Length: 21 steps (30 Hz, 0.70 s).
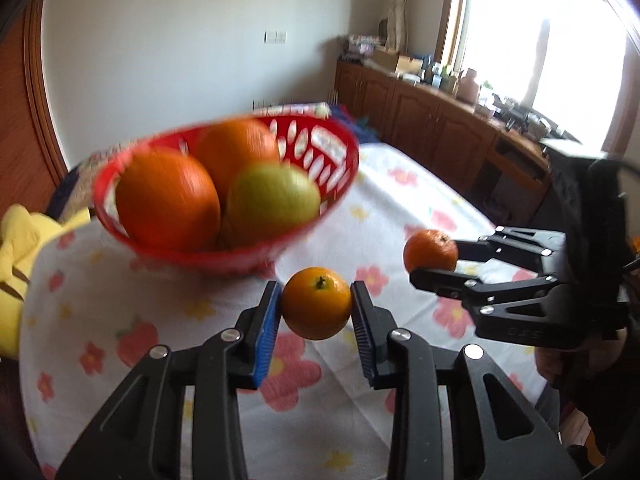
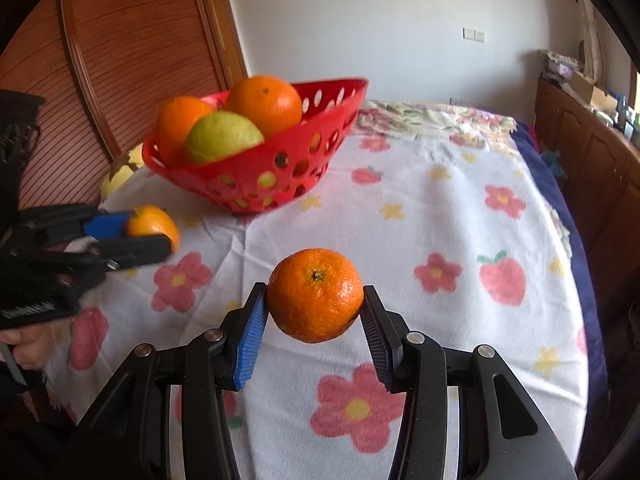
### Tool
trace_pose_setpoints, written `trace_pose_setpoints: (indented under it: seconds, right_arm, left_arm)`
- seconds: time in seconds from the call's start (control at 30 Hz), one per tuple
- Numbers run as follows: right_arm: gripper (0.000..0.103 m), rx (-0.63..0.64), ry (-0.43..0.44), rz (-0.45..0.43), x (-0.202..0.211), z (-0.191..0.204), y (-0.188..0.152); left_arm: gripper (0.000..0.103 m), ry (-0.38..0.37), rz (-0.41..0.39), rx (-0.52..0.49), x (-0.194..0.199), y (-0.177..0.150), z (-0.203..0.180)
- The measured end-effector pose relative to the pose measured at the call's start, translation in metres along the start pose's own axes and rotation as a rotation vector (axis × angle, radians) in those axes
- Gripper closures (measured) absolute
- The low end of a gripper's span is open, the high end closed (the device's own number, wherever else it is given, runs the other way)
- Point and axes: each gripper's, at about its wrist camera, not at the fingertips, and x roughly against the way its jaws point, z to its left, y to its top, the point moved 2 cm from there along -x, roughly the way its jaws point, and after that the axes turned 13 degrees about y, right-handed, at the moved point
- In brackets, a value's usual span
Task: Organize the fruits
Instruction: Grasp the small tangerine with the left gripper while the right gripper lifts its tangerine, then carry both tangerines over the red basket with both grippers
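A red perforated basket point(image 1: 340, 160) point(image 2: 344, 108) stands on the flowered cloth and holds two large oranges point(image 1: 168, 200) point(image 2: 264, 98) and a green fruit point(image 1: 274, 194) point(image 2: 222, 136). My left gripper point(image 1: 316, 304) is shut on a small yellow-orange mandarin point(image 1: 316, 302) just in front of the basket; the same gripper point(image 2: 160, 236) and its mandarin point(image 2: 152, 222) show at the left of the right wrist view. My right gripper point(image 2: 314, 300) is shut on a darker mandarin point(image 2: 314, 294), held above the cloth; that gripper point(image 1: 434, 258) and fruit point(image 1: 430, 250) show at the right of the left wrist view.
The white cloth with red flowers point(image 2: 440, 220) covers the table. A yellow object point(image 1: 20, 248) point(image 2: 120, 172) lies at the table's left edge beside the basket. A wooden panel point(image 2: 132, 48) stands behind the basket. Wooden cabinets point(image 1: 420, 120) run along the right wall.
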Motion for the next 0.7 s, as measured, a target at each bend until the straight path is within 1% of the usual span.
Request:
trace_pose_setpoints:
  seconds: [0.17, 0.27, 0.5, 0.7]
  right_arm:
    - [0.056, 0.032, -0.027, -0.034, 0.014, -0.001, 0.022]
    - [0.056, 0.06, -0.042, -0.051, 0.024, -0.001, 0.036]
    - [0.056, 0.1, -0.065, -0.091, 0.036, -0.003, 0.07]
    - [0.056, 0.119, -0.048, -0.118, 0.031, -0.003, 0.099]
  left_arm:
    - [0.07, 0.009, -0.068, 0.002, 0.017, 0.025, 0.018]
    - [0.07, 0.024, -0.099, 0.005, 0.02, 0.043, 0.031]
    - [0.07, 0.058, -0.13, 0.02, 0.011, 0.07, 0.063]
    - [0.07, 0.082, -0.13, 0.016, -0.008, 0.089, 0.079]
